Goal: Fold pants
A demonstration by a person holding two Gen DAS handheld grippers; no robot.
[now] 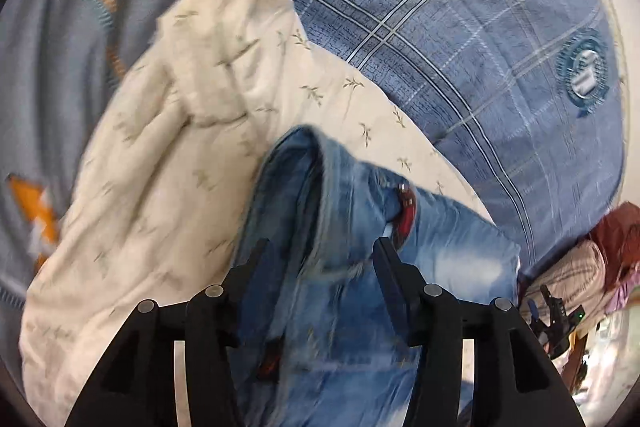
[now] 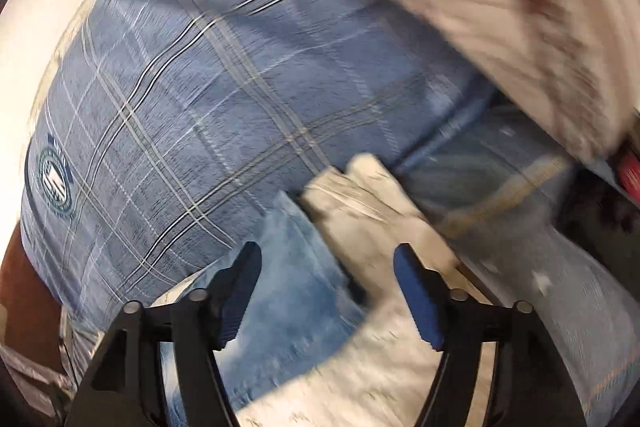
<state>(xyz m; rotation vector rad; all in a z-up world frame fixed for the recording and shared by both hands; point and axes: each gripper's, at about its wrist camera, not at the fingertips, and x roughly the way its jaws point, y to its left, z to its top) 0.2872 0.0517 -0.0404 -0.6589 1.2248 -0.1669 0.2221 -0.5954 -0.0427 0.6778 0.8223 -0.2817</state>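
Blue plaid bedding point(image 1: 460, 39) is spread as the work surface, with a round crest printed on it, far right of the left claw point(image 1: 320, 259) and far left of the right claw point(image 2: 326, 267). Beyond the plaid edge a white border is seen in both views.

The jeans point(image 1: 344, 235) lie directly under and ahead of the left claw, bunched, with a thick rolled fold running up between the jaws. The jaws are spread apart and are not pressed on the denim, though cloth sits between them. A red patch point(image 1: 406, 215) is seen on the jeans just ahead of the right finger.

A cream leaf-print cloth point(image 1: 168, 155) is heaped left of and beyond the left claw, touching the jeans along their left side. Farther left, grey fabric with stars and orange marks point(image 1: 60, 27) is spread out. At the far right, a pile of striped and reddish clothes point(image 1: 580, 267) lies, with the other gripper seen beside it.

The right claw is released too, its jaws wide. Denim point(image 2: 292, 287) lies below and between them, and a pale folded corner point(image 2: 360, 203) crosses just ahead of the gap; contact cannot be told through the blur. To the right, more blue cloth with orange stitching point(image 2: 520, 195) is seen. A blurred pale striped mass point(image 2: 480, 7) fills the upper right.

Open plaid is left ahead and to the left of the right claw.
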